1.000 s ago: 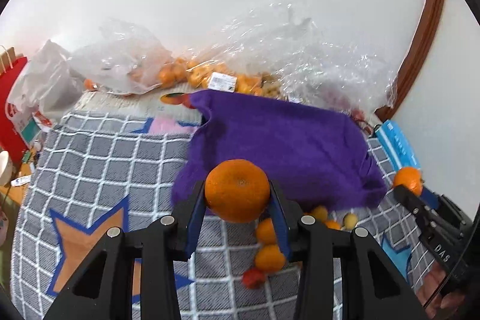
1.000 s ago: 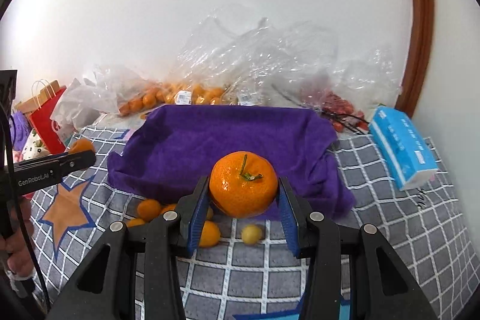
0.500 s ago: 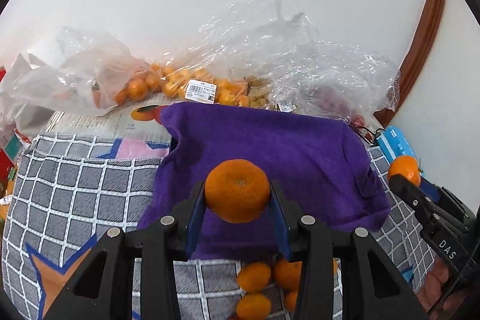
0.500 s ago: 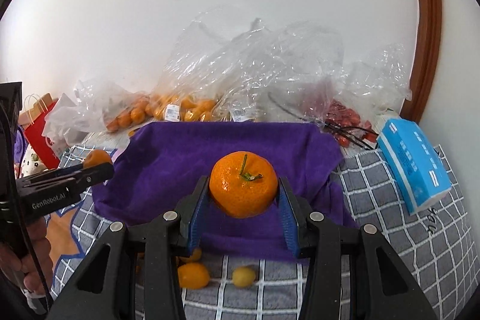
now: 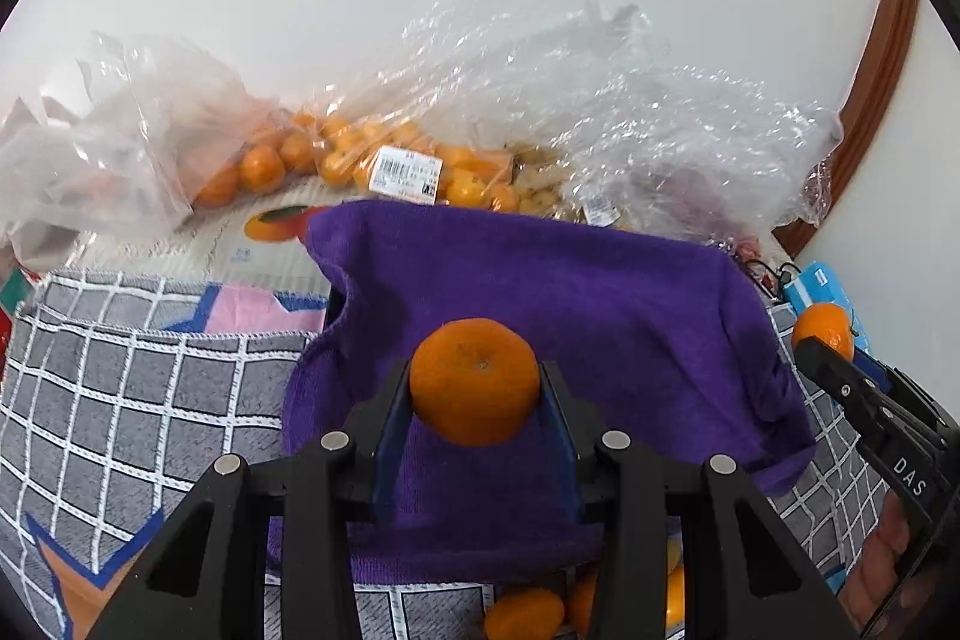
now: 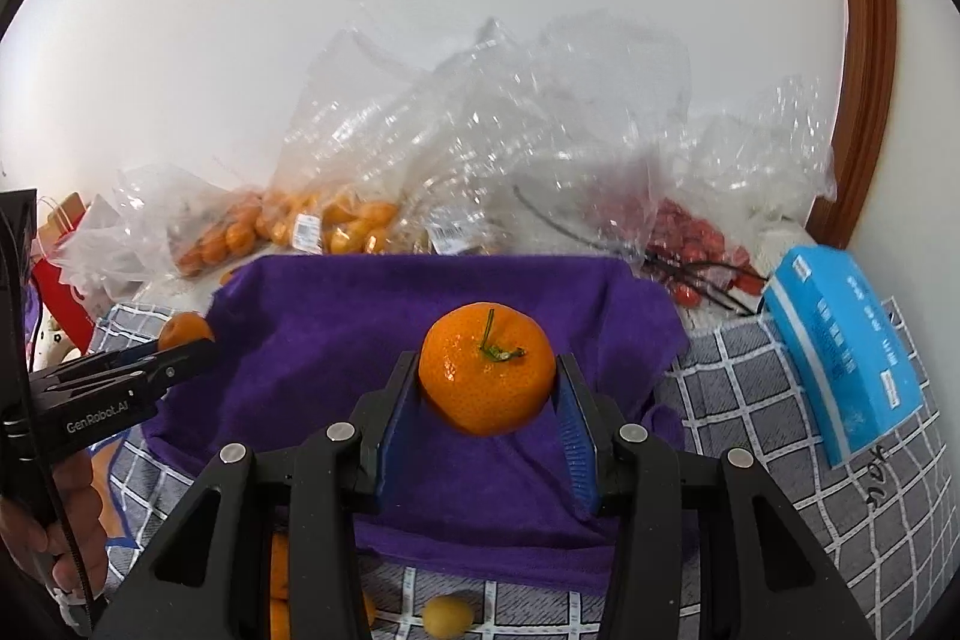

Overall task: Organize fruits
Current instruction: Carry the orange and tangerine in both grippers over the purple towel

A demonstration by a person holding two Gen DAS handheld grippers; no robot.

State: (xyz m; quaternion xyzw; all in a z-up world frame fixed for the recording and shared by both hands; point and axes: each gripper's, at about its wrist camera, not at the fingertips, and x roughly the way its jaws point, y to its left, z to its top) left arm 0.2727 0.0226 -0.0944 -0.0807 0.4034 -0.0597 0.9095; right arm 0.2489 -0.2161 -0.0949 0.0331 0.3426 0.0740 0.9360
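Both claws now sit further over the purple towel, which fills more of each frame than a second ago. The left claw pinches an orange at centre frame; the right claw pinches a stemmed orange. Let go too high, either could roll off toward the loose fruit at the bottom edge.

Both grippers clamped on fruit, held side by side

In its own wrist view the left gripper points toward 12 o'clock and tilts downward, its blue pads pressed on either side of a mandarin. The right gripper points the same way, its jaws closed on a stemmed mandarin. From the right wrist view the left gripper reaches in from 9 o'clock, with the person's hand wrapped around its handle at 8 o'clock. From the left wrist view the right gripper enters from 4 o'clock.
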